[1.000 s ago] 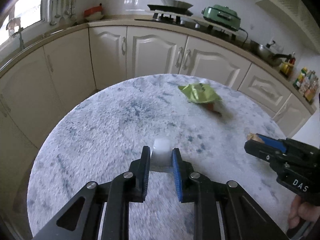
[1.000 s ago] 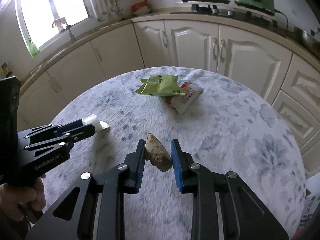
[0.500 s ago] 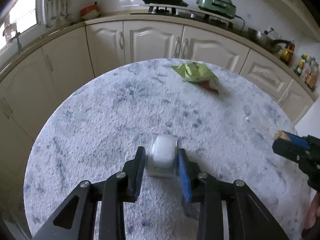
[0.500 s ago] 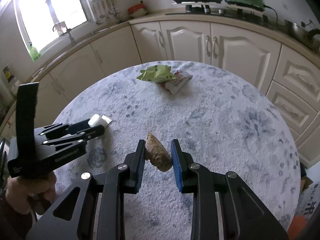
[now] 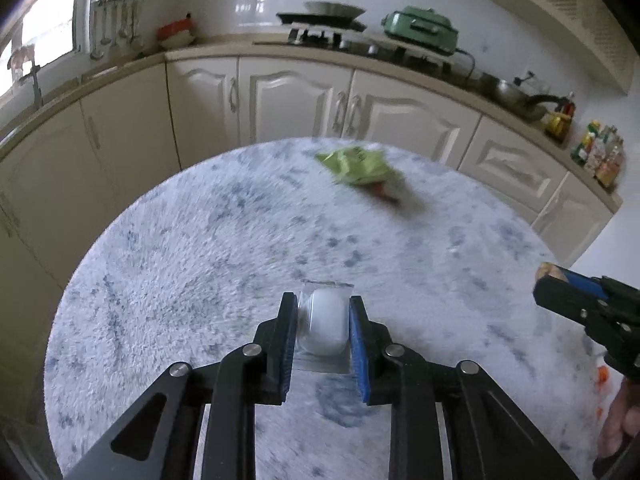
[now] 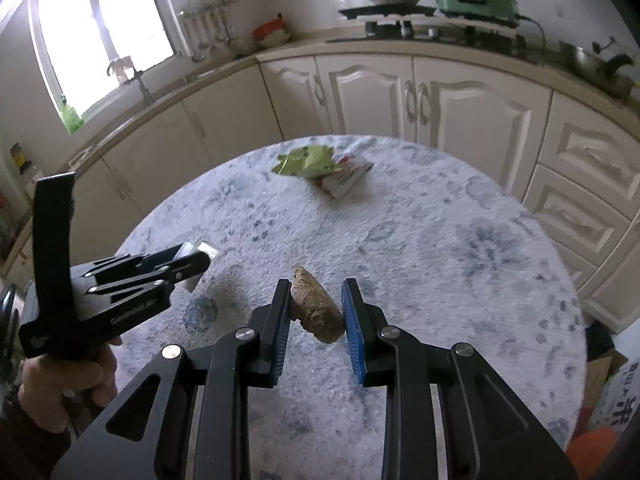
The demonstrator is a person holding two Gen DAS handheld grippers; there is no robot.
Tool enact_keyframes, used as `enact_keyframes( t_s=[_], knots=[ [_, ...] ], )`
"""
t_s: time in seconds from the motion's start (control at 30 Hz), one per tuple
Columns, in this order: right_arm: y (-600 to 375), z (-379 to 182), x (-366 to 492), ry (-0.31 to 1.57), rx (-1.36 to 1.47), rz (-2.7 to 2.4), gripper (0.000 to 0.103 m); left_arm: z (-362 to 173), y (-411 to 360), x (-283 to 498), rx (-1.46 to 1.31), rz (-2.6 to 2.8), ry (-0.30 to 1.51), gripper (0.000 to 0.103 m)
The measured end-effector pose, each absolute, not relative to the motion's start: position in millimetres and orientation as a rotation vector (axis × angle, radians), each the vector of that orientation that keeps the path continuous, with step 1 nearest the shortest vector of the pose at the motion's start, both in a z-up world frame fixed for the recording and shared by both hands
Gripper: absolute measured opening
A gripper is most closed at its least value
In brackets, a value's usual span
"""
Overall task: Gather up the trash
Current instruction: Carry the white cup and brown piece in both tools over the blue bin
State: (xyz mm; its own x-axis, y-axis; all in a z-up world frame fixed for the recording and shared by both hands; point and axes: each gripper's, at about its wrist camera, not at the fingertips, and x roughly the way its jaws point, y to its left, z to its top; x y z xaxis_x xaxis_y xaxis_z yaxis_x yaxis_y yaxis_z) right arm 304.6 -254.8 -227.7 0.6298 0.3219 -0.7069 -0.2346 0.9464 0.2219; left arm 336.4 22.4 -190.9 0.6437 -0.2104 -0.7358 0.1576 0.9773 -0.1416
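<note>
My left gripper (image 5: 322,308) holds a white rounded piece in a clear packet (image 5: 324,328) just above the round, fleecy white-blue table (image 5: 200,260). Its jaws are closing, and both pads touch the packet. My right gripper (image 6: 316,292) is shut on a brown, knobbly lump (image 6: 316,308) and hangs over the table's near half. Each gripper shows in the other's view: the right gripper (image 5: 560,284) at the right edge, the left gripper (image 6: 192,258) at the left with a hand (image 6: 60,380) below it. A green wrapper (image 6: 306,160) lies at the table's far side on a red-and-white wrapper (image 6: 346,178).
Cream cabinets (image 5: 304,100) curve behind the table under a counter with a hob, a green appliance (image 5: 420,32) and a pan. Bottles (image 5: 600,156) stand at the right end. A printed bag (image 6: 616,408) lies on the floor at the lower right.
Both grippers drew back from the green wrapper with their loads. The left jaws widened around the packet half a second ago and have narrowed again. The right grip is unchanged.
</note>
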Motion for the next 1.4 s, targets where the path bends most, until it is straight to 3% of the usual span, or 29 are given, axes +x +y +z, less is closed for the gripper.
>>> enact_keyframes(
  t_s=[0.47, 0.77, 1.13, 1.4],
  knots=[
    [-354, -151, 229, 0.645, 0.183, 0.179, 0.026, -99, -52, 268, -0.021, -0.386, 0.653, 0.021],
    [-443, -141, 182, 0.601, 0.244, -0.016, 0.026, -74, -120, 244, 0.024, -0.547, 0.600, 0.021],
    [-541, -166, 138, 0.614, 0.350, -0.242, 0.026, -89, -238, 263, 0.111, -0.728, 0.646, 0.021],
    [-599, -226, 141, 0.727, 0.448, -0.338, 0.026, -139, -347, 293, 0.218, -0.858, 0.788, 0.021]
  ],
)
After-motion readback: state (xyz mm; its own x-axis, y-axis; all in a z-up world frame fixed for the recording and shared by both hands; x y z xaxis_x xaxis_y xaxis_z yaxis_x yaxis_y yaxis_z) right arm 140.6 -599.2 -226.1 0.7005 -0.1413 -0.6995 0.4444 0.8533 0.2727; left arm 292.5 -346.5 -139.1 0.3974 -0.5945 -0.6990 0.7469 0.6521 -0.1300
